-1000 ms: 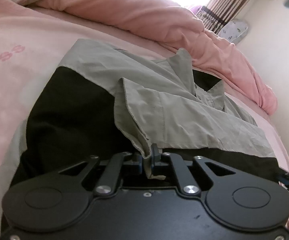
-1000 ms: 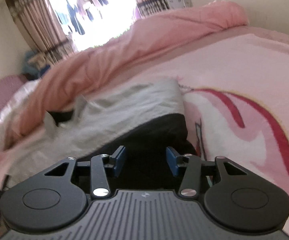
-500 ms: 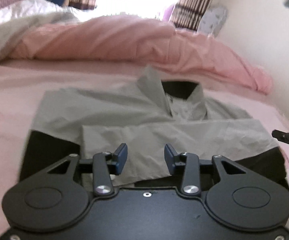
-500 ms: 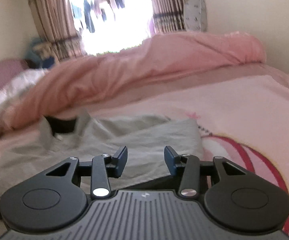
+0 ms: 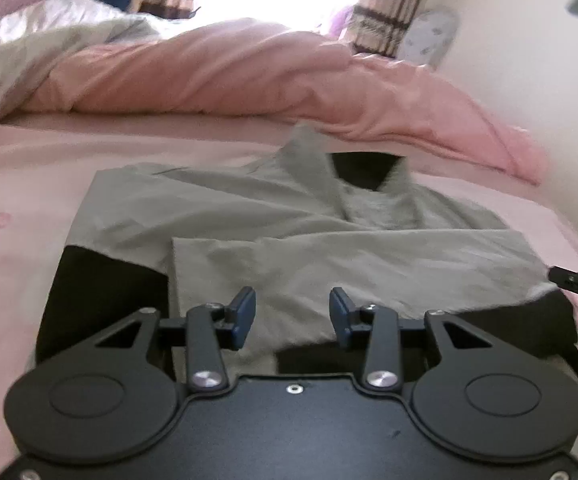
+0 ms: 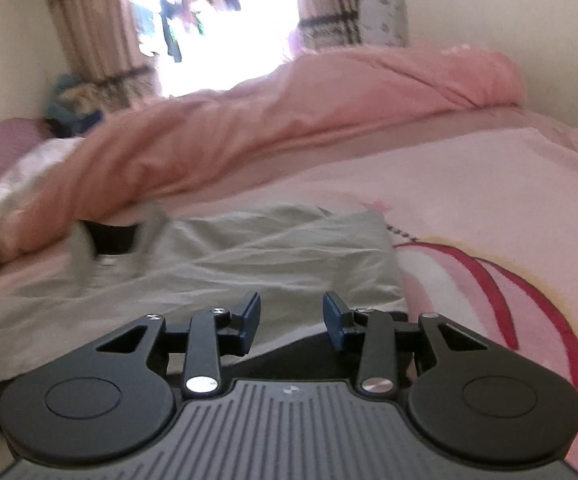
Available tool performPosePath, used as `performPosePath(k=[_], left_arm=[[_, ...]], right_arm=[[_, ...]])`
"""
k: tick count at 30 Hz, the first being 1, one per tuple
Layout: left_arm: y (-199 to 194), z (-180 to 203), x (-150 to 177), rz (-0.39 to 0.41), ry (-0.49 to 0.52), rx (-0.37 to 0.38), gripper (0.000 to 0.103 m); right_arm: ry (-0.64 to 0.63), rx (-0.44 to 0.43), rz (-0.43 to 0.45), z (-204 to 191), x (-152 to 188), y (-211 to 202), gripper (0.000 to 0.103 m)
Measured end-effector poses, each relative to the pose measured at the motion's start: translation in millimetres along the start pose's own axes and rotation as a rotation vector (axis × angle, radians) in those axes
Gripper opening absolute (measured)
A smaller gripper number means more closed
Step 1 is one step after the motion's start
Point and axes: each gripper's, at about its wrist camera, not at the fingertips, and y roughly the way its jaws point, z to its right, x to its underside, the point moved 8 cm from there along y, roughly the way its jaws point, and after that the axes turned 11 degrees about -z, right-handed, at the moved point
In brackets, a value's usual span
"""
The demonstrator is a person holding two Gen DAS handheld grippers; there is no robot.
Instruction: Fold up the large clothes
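A grey and black jacket [image 5: 249, 216] lies flat on the pink bed, collar [image 5: 313, 160] towards the far side. A grey sleeve [image 5: 349, 264] is folded across its front. My left gripper [image 5: 293, 316] hovers over the sleeve's near edge, open with nothing between its fingers. In the right wrist view the same jacket [image 6: 257, 256] lies ahead and to the left. My right gripper [image 6: 292, 316] hangs above the jacket's right side; its jaws are closing a little on nothing. One of its fingers [image 5: 577, 280] shows at the left view's right edge.
A bunched pink duvet [image 5: 249, 80] lies across the bed behind the jacket, with a white quilt [image 5: 29, 40] at the far left. The pink bed sheet [image 6: 489, 220] with a red cartoon print spreads right of the jacket. A pale wall [image 5: 529, 80] borders the right.
My left gripper has let go of the grey sleeve, opened, and lifted back from it. The sleeve now lies flat across the jacket. My right gripper has risen slightly.
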Motion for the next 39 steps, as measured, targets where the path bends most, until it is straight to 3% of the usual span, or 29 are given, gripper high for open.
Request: performPosePath(k=[4,8,12,16,18,21,23,30,34,39], left_arm=[[-9.4,11.6,25.9,-0.034,0.035,0.014,0.043],[16.6,3.7,43.0,-0.105,0.017,-0.033,0.043],[25.0,2.6,48.4,-0.054,0.065,-0.051,0.049],[17.6,4.1,49.3,-0.082,0.059,-0.071,0.052],[1.9,2.7,50.5,-0.09,0.049,-0.079,0.057],[-42.0,-0.6,63.2,-0.051,0.056,-0.083,0.069],[-74.9,-6.5,83.3,-0.038,0.049,-0.067,0.073],[-171.4,-61.6,194.6,-0.087,-0.062,-0.059,0.074],[-199.5,-82.1,256.5,-0.137,-0.17,0.022,0.074],[-210.1,-82.0,304.6,-0.171,-0.238,0.094,0.074]], right_arm=[[-0.052,0.021,-0.028,-0.4,22.1,-15.6,0.044],[-0.035,0.049,-0.091,13.7,39.7,2.4,0.043],[0.0,0.021,-0.078,18.4,44.7,8.9,0.041],[0.016,0.014,-0.095,16.9,43.2,-2.9,0.041],[0.064,-0.043,-0.11,21.2,45.4,-24.0,0.043],[0.098,-0.2,-0.083,30.3,59.7,-76.7,0.054],[0.092,-0.25,-0.079,41.2,77.7,-110.7,0.061],[0.087,-0.265,-0.167,97.5,179.3,-197.2,0.062],[0.155,-0.298,-0.245,117.4,232.0,-215.5,0.062],[0.202,-0.37,-0.276,113.0,260.8,-220.7,0.062]])
